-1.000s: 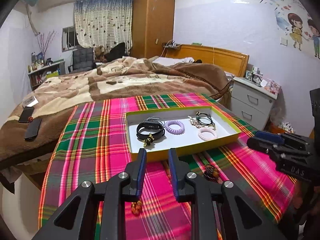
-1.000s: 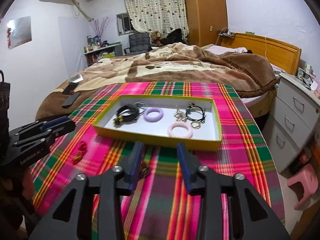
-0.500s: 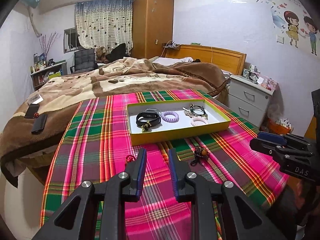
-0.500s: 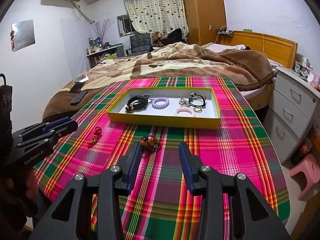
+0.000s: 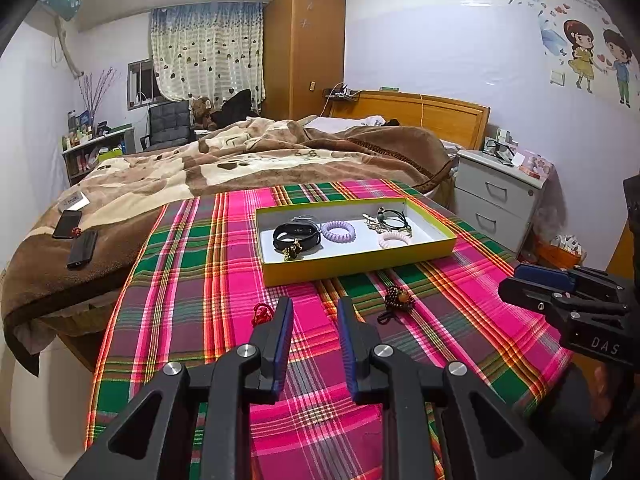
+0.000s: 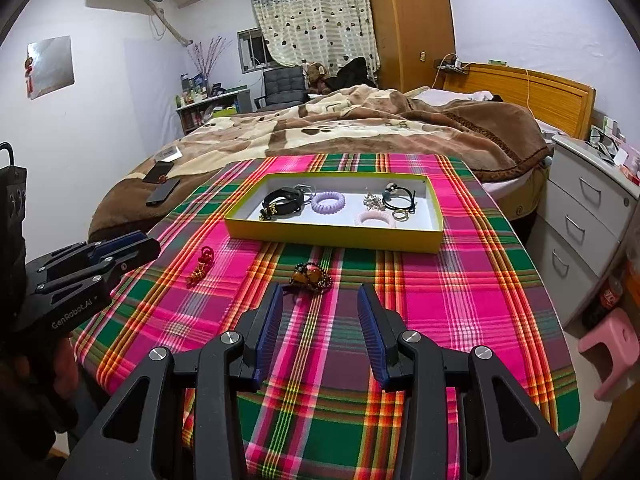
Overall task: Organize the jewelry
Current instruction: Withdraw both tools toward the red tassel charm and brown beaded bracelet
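Note:
A yellow tray (image 5: pixel 360 270) (image 6: pixel 332 240) with a white floor sits on the plaid cloth. It holds a black band (image 5: pixel 296 236), a purple coil tie (image 5: pixel 339 231), a pink coil tie (image 5: pixel 394 241) and a black hair tie (image 5: pixel 394 216). On the cloth in front of the tray lie a red knotted charm (image 5: pixel 261 314) (image 6: pixel 202 264) and a brown bead bracelet (image 5: pixel 396 300) (image 6: pixel 312 274). My left gripper (image 5: pixel 315 302) hangs open over the cloth between those two pieces. My right gripper (image 6: pixel 320 289) is open just behind the bracelet. Neither holds anything.
The plaid-covered table (image 6: pixel 460 320) drops off at its near and side edges. A bed with a brown blanket (image 5: pixel 260 160) lies behind, with two phones (image 5: pixel 76 236) on it. A white nightstand (image 5: pixel 496 200) and a pink stool (image 6: pixel 612 344) stand to the right.
Both grippers have drawn back from the tray, which now looks farther away. The red charm and the bead bracelet now lie ahead of the fingertips. The jaws have kept their width.

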